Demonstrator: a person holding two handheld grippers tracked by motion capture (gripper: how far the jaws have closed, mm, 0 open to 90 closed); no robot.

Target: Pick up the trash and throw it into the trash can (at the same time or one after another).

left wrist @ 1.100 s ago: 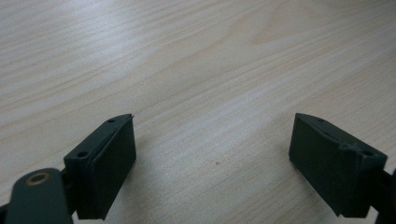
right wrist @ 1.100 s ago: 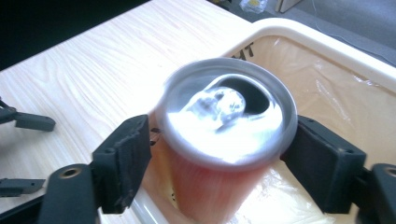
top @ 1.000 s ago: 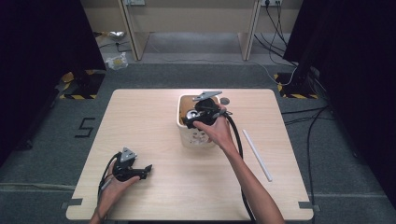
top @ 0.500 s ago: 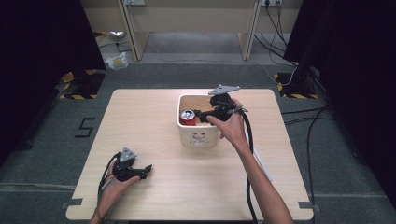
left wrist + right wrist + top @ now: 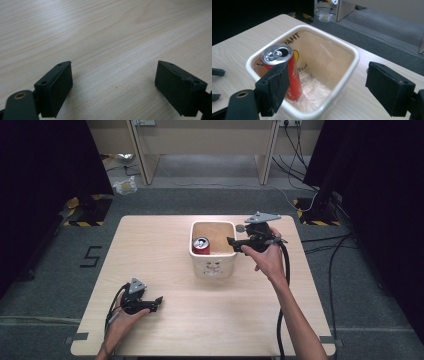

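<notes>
Wooden table — red can upright inside white bin; right gripper spread, left gripper spread.

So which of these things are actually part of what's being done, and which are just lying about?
Part of the job:
- red can, standing upright in the white bin
- right hand-held gripper, open beside the bin

Just lying about:
- left hand-held gripper, open, resting low over bare table
- crumpled bag on the floor
- cables on the floor
</notes>
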